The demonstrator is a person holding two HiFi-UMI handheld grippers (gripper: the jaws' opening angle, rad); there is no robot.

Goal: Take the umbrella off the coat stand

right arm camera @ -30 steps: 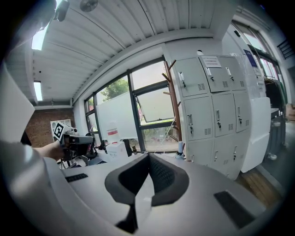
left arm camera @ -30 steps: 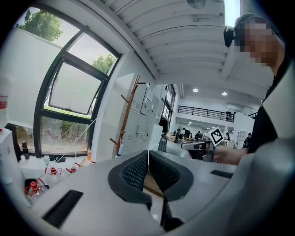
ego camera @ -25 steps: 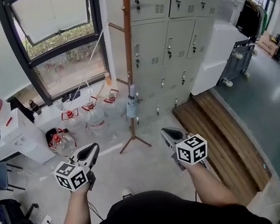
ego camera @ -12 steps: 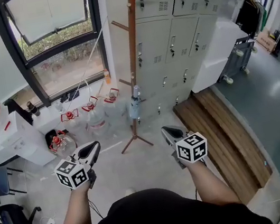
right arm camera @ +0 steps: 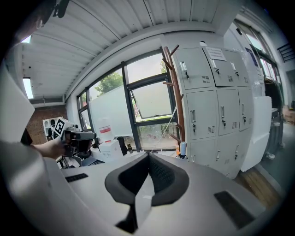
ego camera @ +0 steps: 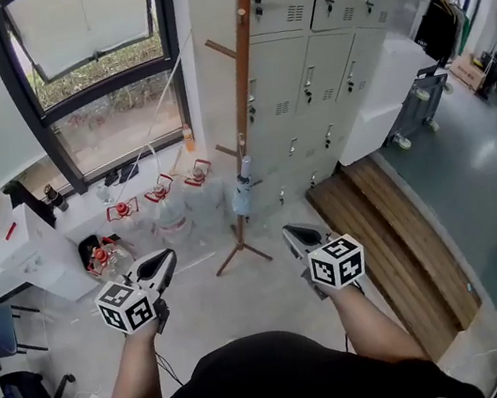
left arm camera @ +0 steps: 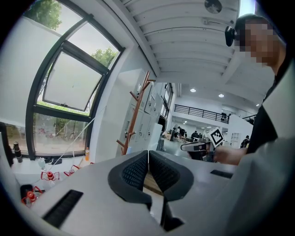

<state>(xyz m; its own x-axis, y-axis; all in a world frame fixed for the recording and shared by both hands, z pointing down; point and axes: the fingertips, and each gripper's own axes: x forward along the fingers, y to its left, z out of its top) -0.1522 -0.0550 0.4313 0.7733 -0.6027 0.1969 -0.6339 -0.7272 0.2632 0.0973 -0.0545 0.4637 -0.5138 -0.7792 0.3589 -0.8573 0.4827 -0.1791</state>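
Bright daylight from the window point(ego camera: 98, 72); sharp frames, strong fisheye bending at edges.

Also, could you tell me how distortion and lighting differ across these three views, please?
Head view: sharp, evenly daylit, lockers bowed by the wide lens. Left gripper view: strong fisheye with dark corners, window bright. Right gripper view: same fisheye, coat stand sharp.

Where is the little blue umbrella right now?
In the head view's middle, the pale blue folded umbrella hangs low on the brown wooden coat stand, between the black-framed window and the grey metal lockers.
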